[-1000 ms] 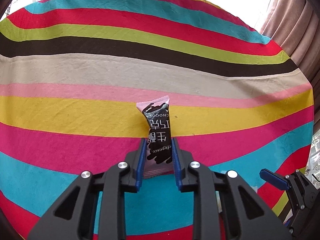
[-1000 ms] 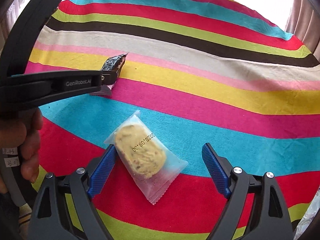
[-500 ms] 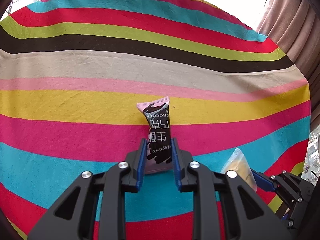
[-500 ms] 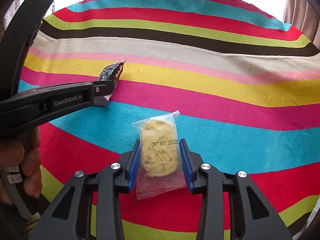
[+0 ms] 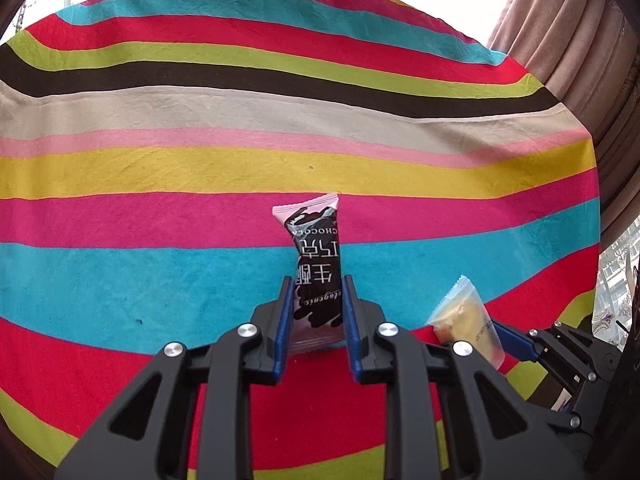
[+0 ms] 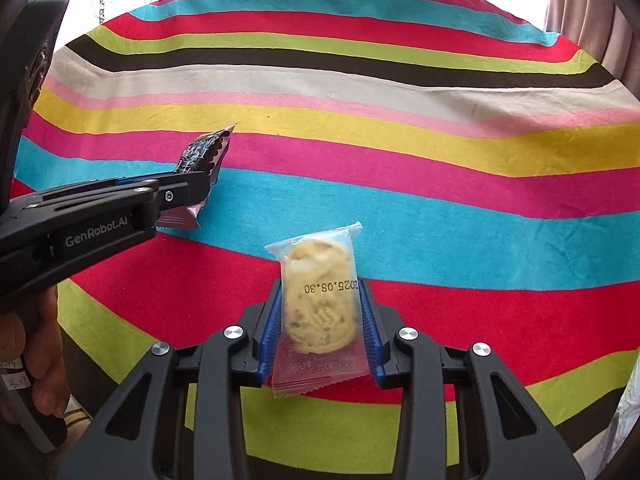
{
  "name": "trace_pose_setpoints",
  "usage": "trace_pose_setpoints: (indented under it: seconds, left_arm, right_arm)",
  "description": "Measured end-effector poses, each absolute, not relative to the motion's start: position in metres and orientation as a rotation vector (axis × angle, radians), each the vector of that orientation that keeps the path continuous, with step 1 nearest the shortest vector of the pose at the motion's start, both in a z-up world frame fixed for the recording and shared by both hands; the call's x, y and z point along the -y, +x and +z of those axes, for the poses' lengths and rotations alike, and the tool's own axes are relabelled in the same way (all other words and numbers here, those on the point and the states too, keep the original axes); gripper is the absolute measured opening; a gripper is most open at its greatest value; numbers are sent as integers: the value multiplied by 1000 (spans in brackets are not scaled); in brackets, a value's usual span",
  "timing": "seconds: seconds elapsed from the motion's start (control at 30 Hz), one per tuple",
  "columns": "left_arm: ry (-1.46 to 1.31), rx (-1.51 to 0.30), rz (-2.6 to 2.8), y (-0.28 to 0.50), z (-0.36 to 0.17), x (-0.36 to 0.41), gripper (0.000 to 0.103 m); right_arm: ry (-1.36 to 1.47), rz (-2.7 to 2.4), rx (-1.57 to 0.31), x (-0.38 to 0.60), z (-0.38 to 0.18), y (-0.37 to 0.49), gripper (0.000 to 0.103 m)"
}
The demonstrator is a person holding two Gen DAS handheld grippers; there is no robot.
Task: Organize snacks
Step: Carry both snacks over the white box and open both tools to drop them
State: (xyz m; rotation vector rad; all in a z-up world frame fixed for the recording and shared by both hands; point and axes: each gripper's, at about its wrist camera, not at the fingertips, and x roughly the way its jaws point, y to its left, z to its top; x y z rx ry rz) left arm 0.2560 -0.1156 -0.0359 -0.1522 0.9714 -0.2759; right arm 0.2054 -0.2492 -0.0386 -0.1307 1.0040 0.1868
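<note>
While both snacks are sitting in your grippers, the sorting itself is still waiting to begin.

Item one, chocolate bar (image 5: pixel 316 276): you are holding it in the left gripper (image 5: pixel 315 312). Its fingers (image 5: pixel 283 320) are drawn almost together and are pressing the dark and pink wrapper from both sides. The bar is standing up between them with its far end pointing away over the striped cloth (image 5: pixel 160 160), and in the right wrist view it appears clear of the fabric.

Item two, cookie packet (image 6: pixel 318 304): you are holding it in the right gripper (image 6: pixel 320 328). Those fingers (image 6: pixel 270 328) have just been closing, with the packet between them, and are now gripping the clear wrapper at both edges, standing wider than the left pair. The pale cookie is showing through the film, date stamp facing you.

Surface: the cloth is covering the bench, with a curtain (image 5: pixel 580 60) hanging at the right edge. No tray, box or other snack is showing in either view.

Status: pickup of both items is looking done. Placement is remaining for both, and I cannot tell from these views where you are meaning to set them down.
</note>
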Motion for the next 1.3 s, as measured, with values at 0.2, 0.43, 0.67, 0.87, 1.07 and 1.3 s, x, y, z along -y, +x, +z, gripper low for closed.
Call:
trace_pose_setpoints:
  seconds: [0.2, 0.43, 0.67, 0.87, 1.07, 1.3]
  left_arm:
    - [-164, -981, -302, 225, -32, 123, 23]
    - [-153, -974, -342, 191, -20, 138, 23]
    - [-132, -969, -399, 156, -8, 163, 23]
    - [-111, -971, -475, 128, 0, 193, 23]
    - [-76, -982, -552, 103, 5, 225, 23]
    - [-42, -1001, -628, 78, 7, 259, 23]
  right_arm:
    - [-97, 155, -1018, 267, -37, 185, 35]
    - [-73, 129, -1010, 285, -30, 158, 35]
    - [-35, 98, -1004, 311, -24, 128, 35]
    - [13, 51, -997, 340, -20, 97, 35]
    - [44, -9, -988, 374, -15, 65, 35]
    - [91, -77, -999, 409, -20, 28, 35]
